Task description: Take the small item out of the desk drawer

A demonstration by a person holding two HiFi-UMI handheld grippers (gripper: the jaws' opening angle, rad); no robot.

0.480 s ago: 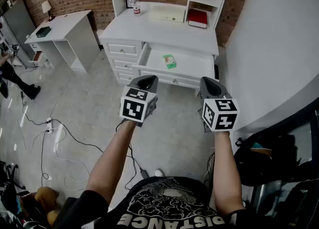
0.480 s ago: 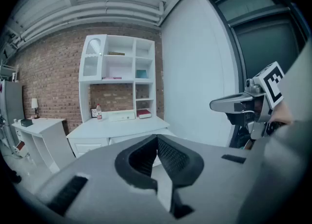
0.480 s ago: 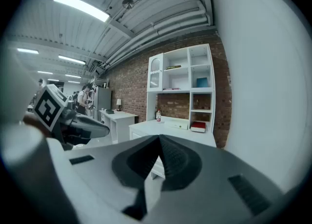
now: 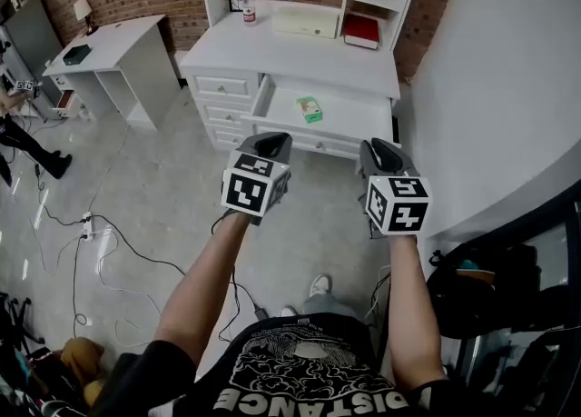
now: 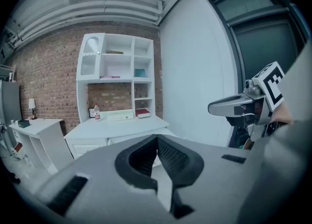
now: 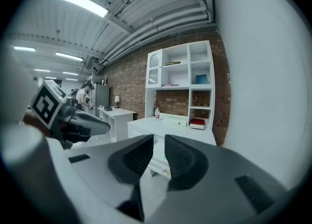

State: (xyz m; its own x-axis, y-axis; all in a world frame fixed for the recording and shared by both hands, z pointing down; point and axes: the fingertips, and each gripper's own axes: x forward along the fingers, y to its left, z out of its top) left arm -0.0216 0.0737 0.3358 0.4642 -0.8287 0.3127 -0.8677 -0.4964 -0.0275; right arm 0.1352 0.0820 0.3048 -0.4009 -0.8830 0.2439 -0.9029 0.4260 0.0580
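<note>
A small green item (image 4: 309, 109) lies flat in the open drawer (image 4: 349, 117) of the white desk (image 4: 300, 54). Both grippers hang in the air in front of the drawer, short of its front panel and apart from the item. My left gripper (image 4: 272, 140) is left of the item with its jaws meeting at the tips (image 5: 157, 138) and nothing between them. My right gripper (image 4: 377, 146) is near the drawer's right end. Its jaws (image 6: 158, 142) stand a narrow gap apart with nothing in the gap. Each gripper view shows the other gripper from the side.
On the desk top stand a bottle (image 4: 248, 12), a cream box (image 4: 304, 22) and a red book (image 4: 361, 32) under a white hutch. A second white desk (image 4: 109, 47) is at the left, cables (image 4: 100, 238) lie on the floor, a white wall (image 4: 490, 88) is at the right, dark bags (image 4: 472, 292) below it.
Both grippers have moved slightly toward the desk. A shoe has stepped forward into view below the arms. The item and drawer are unmoved.
</note>
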